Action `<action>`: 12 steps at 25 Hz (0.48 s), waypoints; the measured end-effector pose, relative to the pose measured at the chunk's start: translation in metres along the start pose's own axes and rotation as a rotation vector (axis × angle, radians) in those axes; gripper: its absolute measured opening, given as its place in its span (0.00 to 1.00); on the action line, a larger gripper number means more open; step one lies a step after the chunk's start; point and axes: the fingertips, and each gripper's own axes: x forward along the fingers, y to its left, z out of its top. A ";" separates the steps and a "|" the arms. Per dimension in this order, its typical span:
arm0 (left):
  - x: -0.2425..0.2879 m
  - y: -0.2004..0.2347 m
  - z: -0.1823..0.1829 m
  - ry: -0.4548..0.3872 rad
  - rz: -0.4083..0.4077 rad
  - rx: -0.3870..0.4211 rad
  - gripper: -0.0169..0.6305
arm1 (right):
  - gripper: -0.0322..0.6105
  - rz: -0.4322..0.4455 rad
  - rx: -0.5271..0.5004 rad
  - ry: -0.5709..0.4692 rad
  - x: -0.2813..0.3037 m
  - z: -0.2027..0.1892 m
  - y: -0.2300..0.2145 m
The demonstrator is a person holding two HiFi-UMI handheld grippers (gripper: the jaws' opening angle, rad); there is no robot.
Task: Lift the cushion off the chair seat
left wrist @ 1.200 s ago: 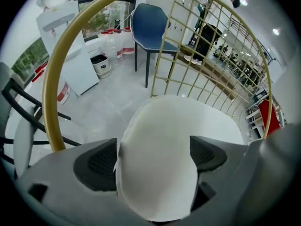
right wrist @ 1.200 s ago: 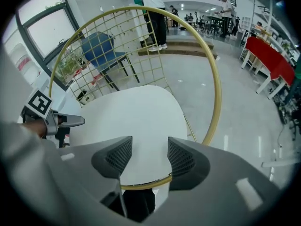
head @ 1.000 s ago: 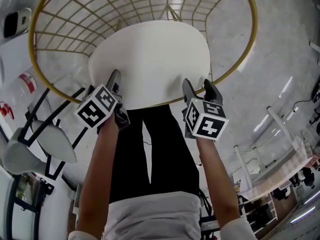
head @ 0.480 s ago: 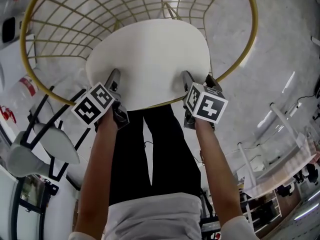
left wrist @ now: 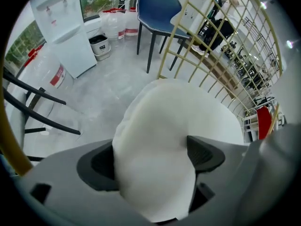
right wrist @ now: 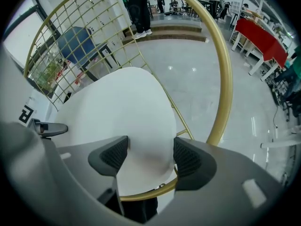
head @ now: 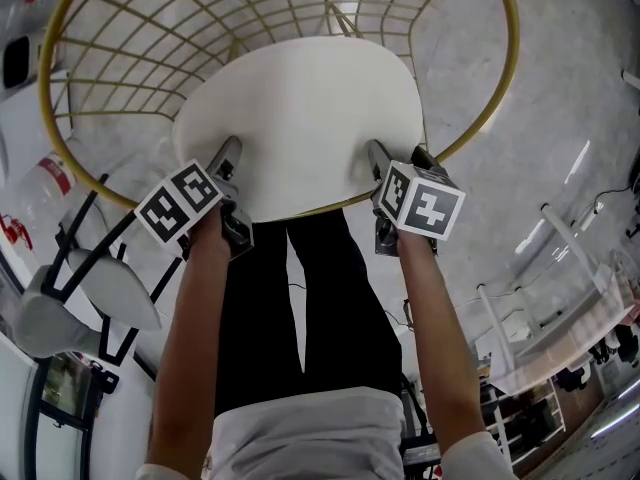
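A round white cushion (head: 300,118) lies on the seat of a gold wire chair (head: 490,98). My left gripper (head: 232,168) straddles the cushion's near left edge. In the left gripper view its closing jaws pinch a bulging fold of the cushion (left wrist: 174,121) at the left gripper (left wrist: 153,159). My right gripper (head: 395,163) sits over the near right edge. In the right gripper view its jaws are closing too, and the right gripper (right wrist: 150,157) has both pads against the cushion (right wrist: 117,107), just above the gold rim (right wrist: 221,79).
The person's legs in black trousers (head: 300,298) stand right behind the chair's front rim. A black-framed chair with a grey seat (head: 90,288) and water bottles (head: 45,173) are at the left. A blue chair (left wrist: 160,8), a white dispenser (left wrist: 66,27) and a red table (right wrist: 261,36) stand farther off.
The right gripper has come down onto the cushion's near edge, which now sits between its jaws. The left gripper has turned slightly and stays at the left edge.
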 end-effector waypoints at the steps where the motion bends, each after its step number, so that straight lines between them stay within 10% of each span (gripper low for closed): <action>1: 0.000 0.000 0.000 0.005 -0.009 -0.001 0.72 | 0.53 0.000 -0.003 -0.003 0.000 0.000 0.000; 12: -0.016 -0.005 -0.006 -0.005 -0.041 0.124 0.49 | 0.49 -0.012 -0.047 -0.028 -0.005 -0.002 -0.001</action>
